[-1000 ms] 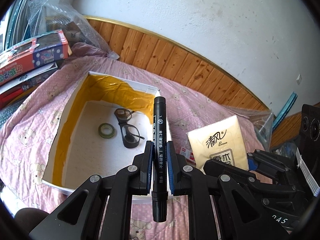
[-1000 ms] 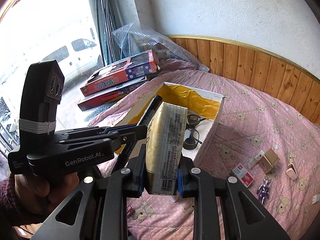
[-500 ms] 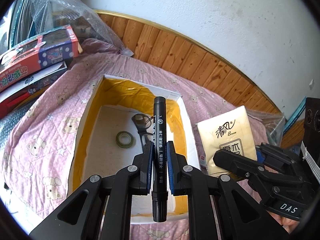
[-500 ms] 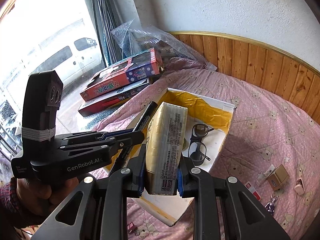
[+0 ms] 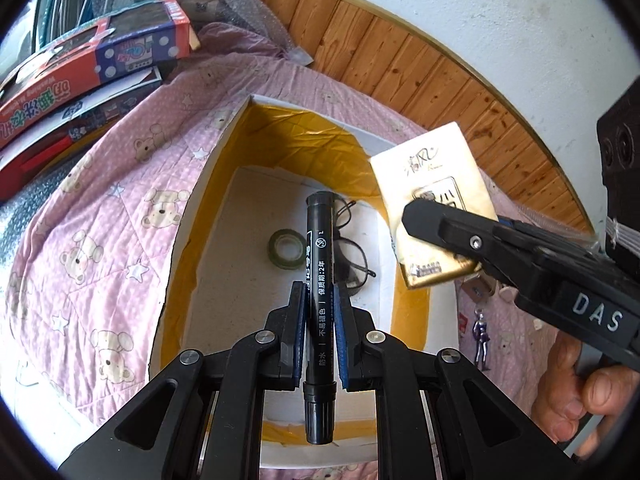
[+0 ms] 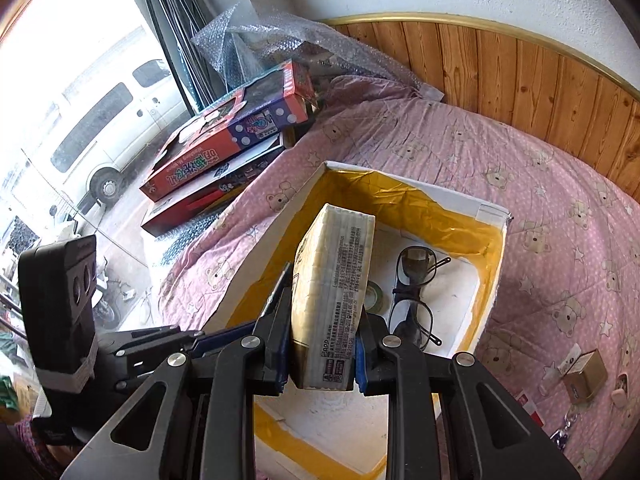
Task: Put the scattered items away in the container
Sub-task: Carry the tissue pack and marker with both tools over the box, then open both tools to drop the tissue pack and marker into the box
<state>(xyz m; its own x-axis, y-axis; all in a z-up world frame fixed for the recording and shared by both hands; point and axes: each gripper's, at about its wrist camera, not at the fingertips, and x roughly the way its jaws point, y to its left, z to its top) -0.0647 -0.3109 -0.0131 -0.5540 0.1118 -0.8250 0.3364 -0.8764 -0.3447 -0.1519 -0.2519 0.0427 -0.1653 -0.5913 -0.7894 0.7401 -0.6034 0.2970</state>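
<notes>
A white box (image 5: 188,216) lined with yellow tape sits on the pink bear-print bedspread; it also shows in the right wrist view (image 6: 490,272). Inside lie black glasses (image 5: 352,256) (image 6: 412,304) and a green tape roll (image 5: 286,249) (image 6: 374,296). My left gripper (image 5: 319,296) is shut on a black marker (image 5: 319,272), held over the box. My right gripper (image 6: 322,320) is shut on a beige tissue pack (image 6: 332,280) (image 5: 434,200), held above the box's right side.
Red toy boxes (image 5: 80,68) (image 6: 228,132) and bubble wrap (image 6: 280,36) lie at the bed's far left. A small brown box (image 6: 586,376), a keychain figure (image 5: 482,340) and other small items lie on the spread right of the box. Wood panelling runs behind.
Both grippers have moved forward and lower over the box, which now looks larger. The tissue pack has come in over the box's right side. Both grips are unchanged.
</notes>
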